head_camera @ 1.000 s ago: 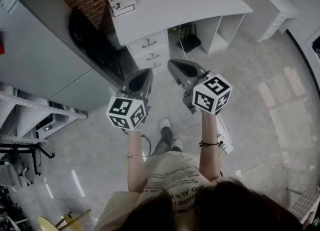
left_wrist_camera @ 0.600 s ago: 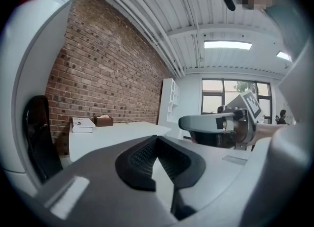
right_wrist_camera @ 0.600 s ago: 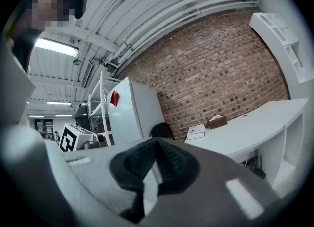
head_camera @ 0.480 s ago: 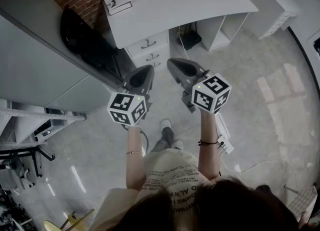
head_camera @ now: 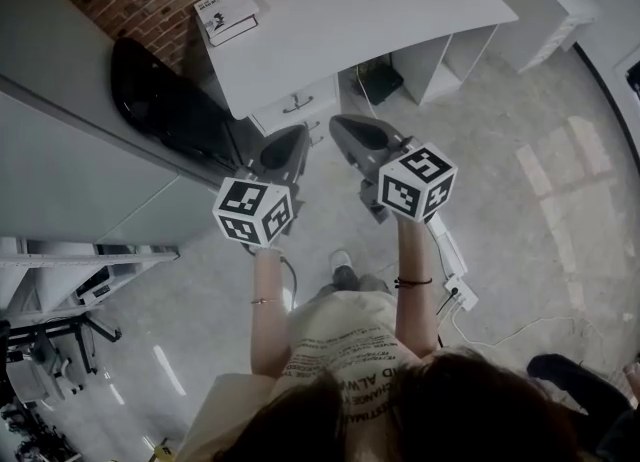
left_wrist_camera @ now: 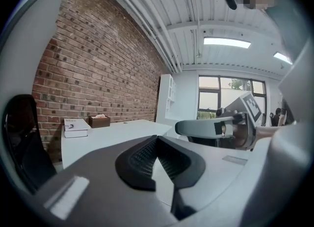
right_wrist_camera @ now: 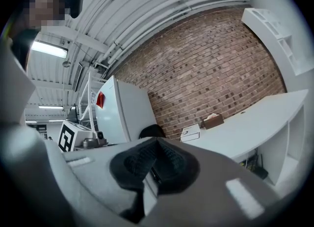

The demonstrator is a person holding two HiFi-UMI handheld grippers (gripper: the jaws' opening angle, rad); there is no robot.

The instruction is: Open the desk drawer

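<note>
The left gripper [left_wrist_camera: 157, 138] and the right gripper [right_wrist_camera: 157, 141] both have their jaws clenched together, with nothing between them. The desk drawer [head_camera: 297, 103] is closed under the white worktop [head_camera: 380, 10]. It sits ahead of both jaw tips and apart from them.

Seen from above, the person extends the left forearm [head_camera: 264, 302] and right forearm [head_camera: 411, 285] side by side. The left gripper [head_camera: 289, 147] and right gripper [head_camera: 342, 129] point toward the far side, near each other but apart. Both sets of jaws are closed tip to tip, with nothing between them.
</note>
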